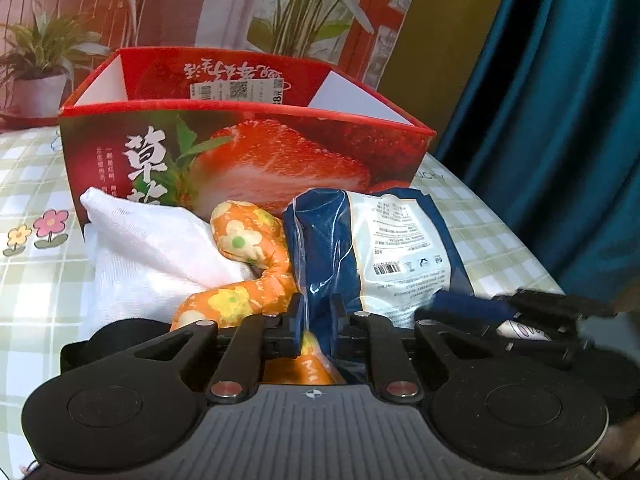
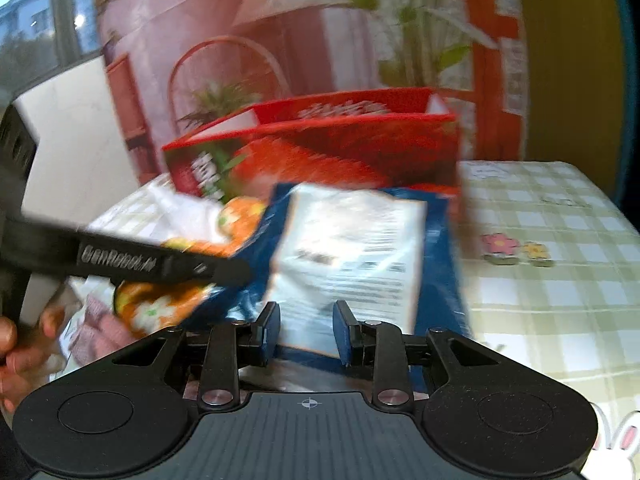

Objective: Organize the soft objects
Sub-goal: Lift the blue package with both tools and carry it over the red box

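Checked tablecloth point(image 1: 36, 184): 1 strawberry box point(image 1: 248, 156), 1 blue pkg point(image 1: 384, 248), 1 orange plush point(image 1: 248, 264).

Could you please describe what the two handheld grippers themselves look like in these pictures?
Both are matte black with linkage arms, silver pivot pins, round discs either side and a ribbed grey base bearing a crosshair mark. The left gripper and right gripper have blue finger pads. White "GenRobot.AI" lettering shows on one side.

The strawberry box point(image 1: 248, 160) stands open-topped behind a crowded pile: white cloth point(image 1: 152, 240), orange floral plush point(image 1: 248, 240), blue packet point(image 1: 380, 248). Bare checked tablecloth point(image 2: 560, 280) lies rightward.
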The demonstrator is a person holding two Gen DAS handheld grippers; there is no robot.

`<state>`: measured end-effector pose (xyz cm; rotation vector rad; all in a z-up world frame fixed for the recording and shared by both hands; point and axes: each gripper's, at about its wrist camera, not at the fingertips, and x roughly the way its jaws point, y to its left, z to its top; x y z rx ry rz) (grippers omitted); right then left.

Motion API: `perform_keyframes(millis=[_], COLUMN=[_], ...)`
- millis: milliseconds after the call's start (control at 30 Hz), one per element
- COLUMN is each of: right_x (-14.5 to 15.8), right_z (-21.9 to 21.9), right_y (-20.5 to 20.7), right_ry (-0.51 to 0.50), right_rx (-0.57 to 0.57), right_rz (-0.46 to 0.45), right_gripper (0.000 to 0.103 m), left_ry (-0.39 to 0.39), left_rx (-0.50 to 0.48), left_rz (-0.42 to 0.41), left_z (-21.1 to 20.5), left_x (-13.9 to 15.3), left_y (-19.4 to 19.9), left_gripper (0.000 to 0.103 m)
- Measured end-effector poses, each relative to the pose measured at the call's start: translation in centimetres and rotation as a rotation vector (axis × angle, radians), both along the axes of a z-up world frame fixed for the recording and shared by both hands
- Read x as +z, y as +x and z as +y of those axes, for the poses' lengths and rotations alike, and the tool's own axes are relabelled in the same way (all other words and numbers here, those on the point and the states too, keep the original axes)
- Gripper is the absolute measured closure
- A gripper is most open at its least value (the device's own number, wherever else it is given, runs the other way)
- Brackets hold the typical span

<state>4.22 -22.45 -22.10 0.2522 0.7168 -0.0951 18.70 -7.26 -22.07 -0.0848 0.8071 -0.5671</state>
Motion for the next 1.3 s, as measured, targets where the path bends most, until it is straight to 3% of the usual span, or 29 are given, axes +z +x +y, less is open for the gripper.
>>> perform_keyframes(millis=[167, 300, 633, 1300], right_x=[0.6, 0.2, -0.5, -0.2], right_z=[-3.2, -5.0, -5.8, -4.4], right_y=[-0.7, -0.9, -0.8, -0.9], right_ry=[0.002, 0.007, 0.045, 0.018], right_rx=[-0.126, -0.186, -0.182, -0.129], right_rz=[-0.013, -0.01, -0.005, 0.002], right_gripper=[0.073, 0.061, 0.057, 0.088], left_ry=[-0.016, -0.017, -0.023, -0.037], left_rx=[0.007, 0.01, 0.019, 0.029], left_rz=[0.008, 0.013, 0.019, 0.031], left_z=[0.2, 0.3, 0.4, 0.7], left_x=[-0.3, -0.5, -0.7, -0.9], left_y=[0.1, 0.0, -0.2, -0.1], left_gripper=[0.089, 0.089, 0.089, 0.089])
